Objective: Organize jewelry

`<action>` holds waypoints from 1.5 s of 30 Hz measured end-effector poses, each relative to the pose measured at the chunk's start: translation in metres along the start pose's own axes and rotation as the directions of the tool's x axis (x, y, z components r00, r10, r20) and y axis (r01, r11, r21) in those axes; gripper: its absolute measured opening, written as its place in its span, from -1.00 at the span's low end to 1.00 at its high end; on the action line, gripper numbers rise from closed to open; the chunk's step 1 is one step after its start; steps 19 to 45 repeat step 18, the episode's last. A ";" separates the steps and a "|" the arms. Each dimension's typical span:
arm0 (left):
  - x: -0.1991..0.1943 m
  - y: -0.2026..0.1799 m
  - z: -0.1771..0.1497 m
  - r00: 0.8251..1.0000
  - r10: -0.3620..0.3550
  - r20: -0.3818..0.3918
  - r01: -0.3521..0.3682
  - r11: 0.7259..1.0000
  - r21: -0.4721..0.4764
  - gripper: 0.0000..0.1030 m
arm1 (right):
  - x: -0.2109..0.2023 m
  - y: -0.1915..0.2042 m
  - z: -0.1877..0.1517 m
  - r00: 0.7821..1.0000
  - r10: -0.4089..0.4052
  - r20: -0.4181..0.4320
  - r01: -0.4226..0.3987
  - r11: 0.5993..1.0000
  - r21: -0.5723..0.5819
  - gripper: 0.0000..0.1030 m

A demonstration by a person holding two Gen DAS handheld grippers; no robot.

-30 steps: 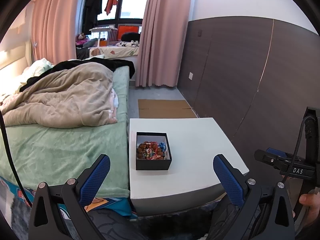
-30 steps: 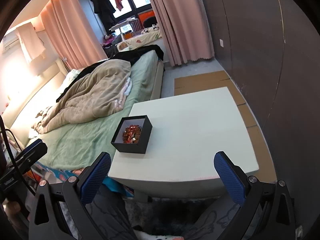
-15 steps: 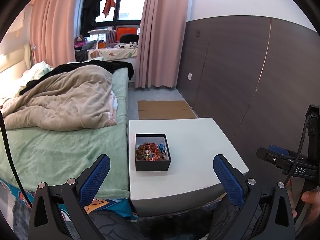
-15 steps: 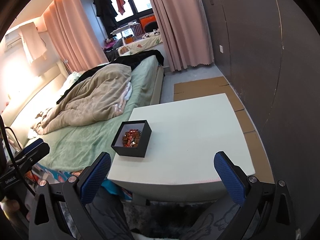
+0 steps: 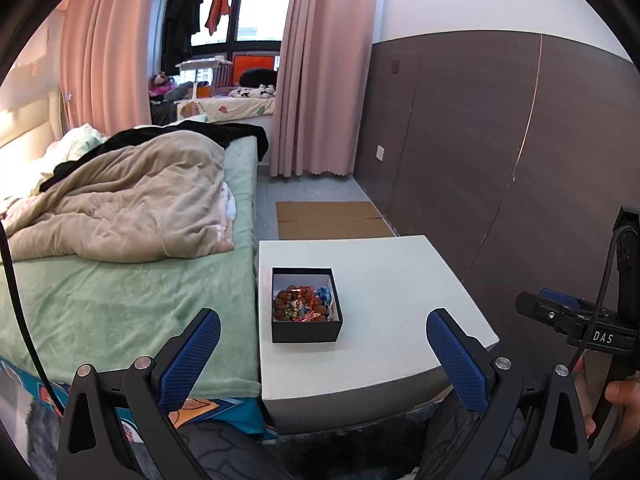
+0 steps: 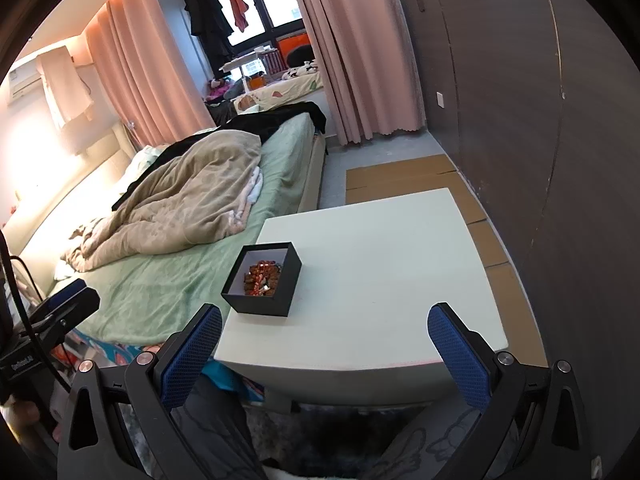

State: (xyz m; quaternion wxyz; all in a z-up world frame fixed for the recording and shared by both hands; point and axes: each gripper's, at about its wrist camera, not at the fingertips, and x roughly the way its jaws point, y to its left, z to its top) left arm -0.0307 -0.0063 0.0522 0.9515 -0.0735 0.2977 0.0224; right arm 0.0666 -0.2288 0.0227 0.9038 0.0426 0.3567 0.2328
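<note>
Through my left wrist camera, my left gripper (image 5: 322, 354) is spread wide and holds nothing. The small black square cardboard box (image 5: 306, 306) sits near the left edge of the white square table (image 5: 400, 300), with beaded jewelry (image 5: 302, 304) heaped together inside it. That fits sorting finished or sorting still to come.

Through my right wrist camera, my right gripper (image 6: 324, 350) also gapes, empty. The box (image 6: 264, 280) is at the table's (image 6: 380, 280) near-left corner; right and far stand bare.

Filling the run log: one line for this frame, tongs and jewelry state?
left tongs: open, empty | right tongs: open, empty | jewelry: heaped in black box | box: on white table, bed-side edge
</note>
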 end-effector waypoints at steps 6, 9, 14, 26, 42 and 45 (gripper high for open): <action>-0.002 0.004 0.001 1.000 0.007 -0.002 -0.007 1.000 -0.005 0.99 | 0.000 -0.001 0.001 1.000 -0.003 -0.004 0.003 1.000 -0.006 1.00; -0.003 0.006 0.001 1.000 0.009 -0.002 -0.009 1.000 -0.011 0.99 | 0.000 -0.001 0.002 1.000 -0.009 -0.007 0.009 1.000 -0.004 1.00; -0.002 0.007 -0.001 1.000 0.012 0.007 -0.012 1.000 -0.004 0.99 | 0.002 -0.001 0.000 1.000 -0.011 -0.011 0.011 1.000 0.002 1.00; 0.000 0.007 -0.003 1.000 0.011 0.001 -0.011 1.000 -0.010 0.99 | 0.003 0.002 -0.005 1.000 -0.014 -0.016 0.014 1.000 0.006 1.00; 0.000 0.007 -0.003 1.000 0.011 0.001 -0.011 1.000 -0.010 0.99 | 0.003 0.002 -0.005 1.000 -0.014 -0.016 0.014 1.000 0.006 1.00; 0.000 0.007 -0.003 1.000 0.011 0.001 -0.011 1.000 -0.010 0.99 | 0.003 0.002 -0.005 1.000 -0.014 -0.016 0.014 1.000 0.006 1.00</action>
